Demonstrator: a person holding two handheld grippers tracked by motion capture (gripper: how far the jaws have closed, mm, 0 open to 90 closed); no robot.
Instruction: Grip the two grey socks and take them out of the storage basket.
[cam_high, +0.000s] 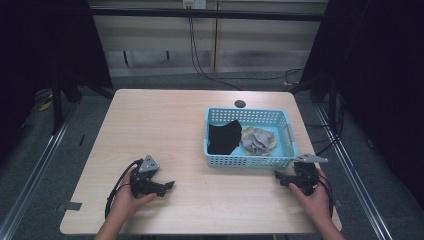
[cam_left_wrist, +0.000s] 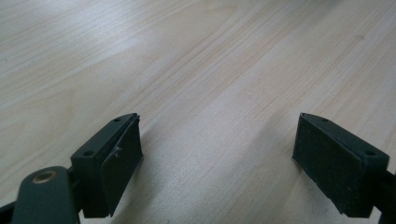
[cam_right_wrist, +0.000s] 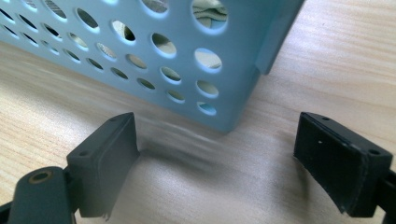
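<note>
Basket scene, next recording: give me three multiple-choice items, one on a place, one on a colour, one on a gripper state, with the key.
1. Where does the basket sit?
A. the table's left half
B. the table's right half
C. the floor

2. What colour is the cloth in the basket's left part?
A. black
B. red
C. white

3. How do the left gripper jaws stand?
A. shut on cloth
B. shut, nothing held
C. apart over bare table

Key: B, the basket is near the right gripper; A, it lies dark beside a grey cloth; C, wood shows between them.

Ahead of my right jaws the basket (cam_right_wrist: 140, 51) runs off the top edge; cloth (cam_right_wrist: 208, 11) behind its holes stays unclear.
</note>
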